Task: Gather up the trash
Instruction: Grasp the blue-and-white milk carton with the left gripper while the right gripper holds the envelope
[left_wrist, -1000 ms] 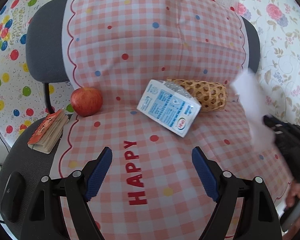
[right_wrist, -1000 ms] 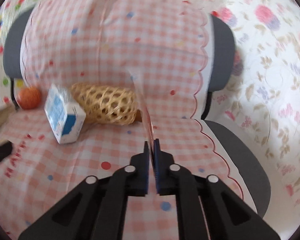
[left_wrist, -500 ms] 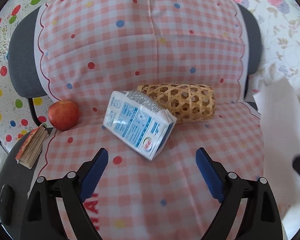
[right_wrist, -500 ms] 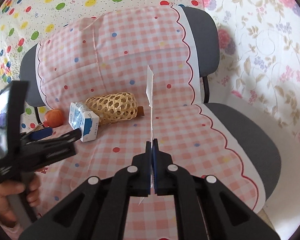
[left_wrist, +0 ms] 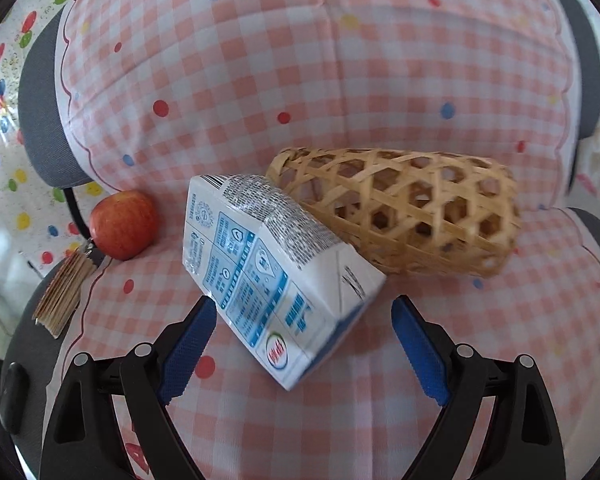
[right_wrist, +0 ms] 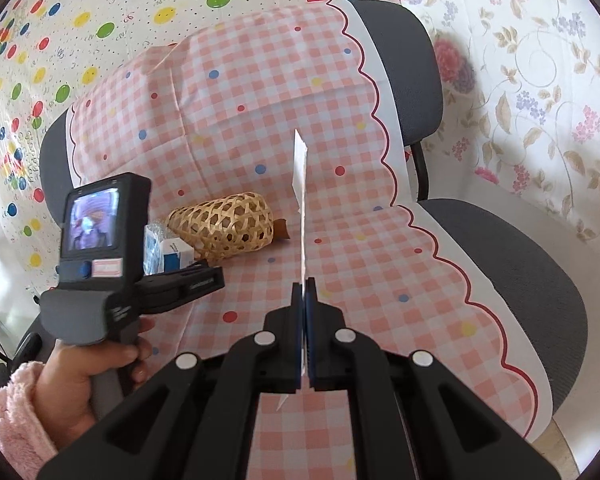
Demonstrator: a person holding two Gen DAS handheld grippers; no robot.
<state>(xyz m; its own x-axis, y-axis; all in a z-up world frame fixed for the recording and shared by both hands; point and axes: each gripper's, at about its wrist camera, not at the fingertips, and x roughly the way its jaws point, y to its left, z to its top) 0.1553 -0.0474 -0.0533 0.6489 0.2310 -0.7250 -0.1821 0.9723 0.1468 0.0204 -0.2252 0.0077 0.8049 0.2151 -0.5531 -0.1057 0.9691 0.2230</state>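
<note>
Pink-and-white gingham cloth (left_wrist: pixel 380 80), dotted with small coloured spots and edged in a red scalloped line, drapes the back and seat of a grey office chair (right_wrist: pixel 512 252). Behind the chair we see a wall covering of bright polka dots (right_wrist: pixel 100 8) on the left and a pale floral print (right_wrist: pixel 540 80) on the right. On the covered seat lies a blue-and-white milk carton (left_wrist: pixel 268 276) on its side, one end leaning against a woven bamboo basket (left_wrist: pixel 404 212) that also lies on its side. A red apple (left_wrist: pixel 124 230) rests just left of the carton, at the cloth's edge, and a small booklet (left_wrist: pixel 64 292) sits beside it on the bare chair seat. Our left gripper (left_wrist: pixel 300 344) hovers over the carton with its blue fingers (left_wrist: pixel 188 344) spread wide, one on each side of the carton's near end, not pressing on it. Our right gripper (right_wrist: pixel 304 320) has its fingers pinched tight on a thin white scrap of paper (right_wrist: pixel 301 176), which stands upright, edge-on, above the seat. In the right wrist view, a hand (right_wrist: pixel 92 364) in a fluffy pink sleeve (right_wrist: pixel 12 412) holds the left gripper's handle.
</note>
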